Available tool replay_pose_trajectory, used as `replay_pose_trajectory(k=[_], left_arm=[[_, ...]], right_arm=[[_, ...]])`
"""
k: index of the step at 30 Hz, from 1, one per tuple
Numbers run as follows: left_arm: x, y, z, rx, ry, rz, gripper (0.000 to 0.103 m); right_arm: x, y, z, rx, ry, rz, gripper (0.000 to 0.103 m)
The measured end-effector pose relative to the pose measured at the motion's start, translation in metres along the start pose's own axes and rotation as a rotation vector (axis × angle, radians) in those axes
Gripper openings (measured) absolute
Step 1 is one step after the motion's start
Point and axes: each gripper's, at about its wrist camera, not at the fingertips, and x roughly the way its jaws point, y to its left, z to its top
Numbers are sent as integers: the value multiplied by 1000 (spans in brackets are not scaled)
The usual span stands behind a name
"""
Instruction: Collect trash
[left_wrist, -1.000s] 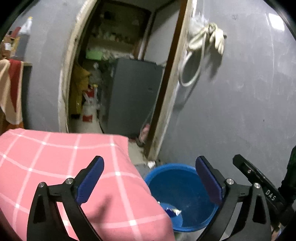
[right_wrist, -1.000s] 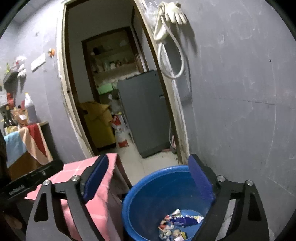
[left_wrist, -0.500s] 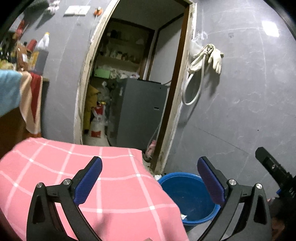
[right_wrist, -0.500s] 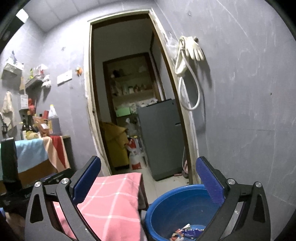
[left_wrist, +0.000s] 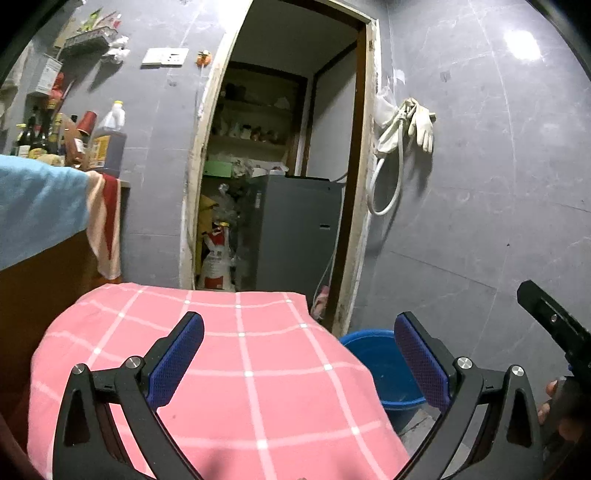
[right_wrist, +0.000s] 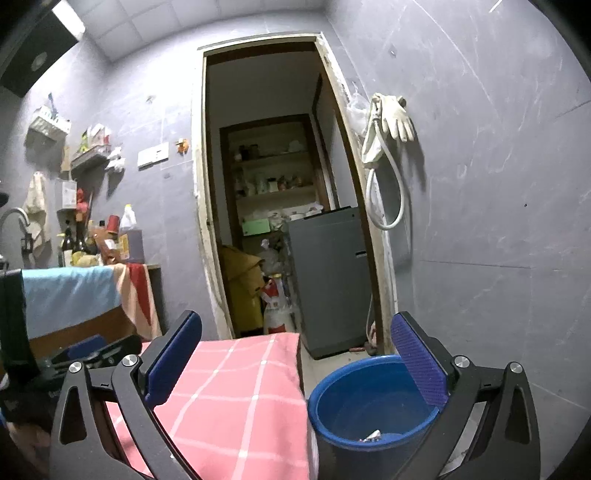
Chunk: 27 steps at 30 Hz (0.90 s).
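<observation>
A blue bucket (right_wrist: 369, 402) stands on the floor beside a table with a pink checked cloth (right_wrist: 236, 402); a scrap of wrapper trash (right_wrist: 371, 436) shows at its bottom. In the left wrist view the bucket (left_wrist: 384, 365) peeks out past the cloth's (left_wrist: 240, 369) right edge. My left gripper (left_wrist: 299, 358) is open over the cloth, nothing between its blue pads. My right gripper (right_wrist: 295, 362) is open wide and empty, raised back from the bucket. Part of the right gripper's body (left_wrist: 554, 325) shows at the far right of the left wrist view.
A doorway (right_wrist: 280, 192) ahead opens on a storeroom with a grey cabinet (right_wrist: 328, 277), shelves and sacks. Gloves and a hose (right_wrist: 388, 122) hang on the grey wall. A counter with bottles (right_wrist: 96, 240) and draped towels (right_wrist: 74, 291) stands left.
Both grippers drew back and rose from the bucket; it now looks smaller and lower, with more cloth and room in view. The right jaws widened slightly at first.
</observation>
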Motion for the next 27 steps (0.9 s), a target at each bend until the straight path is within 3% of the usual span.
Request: replay_pose_trajectory(k=[11,27], left_arm=[[-45,8,-26,-1,-27,44,101],[-67,21,-65,6,-10,115,101]], right_arm=[[-41,21,-20,-29,-12,-23,103],[-49,44,-53,-87,54,-41,103]])
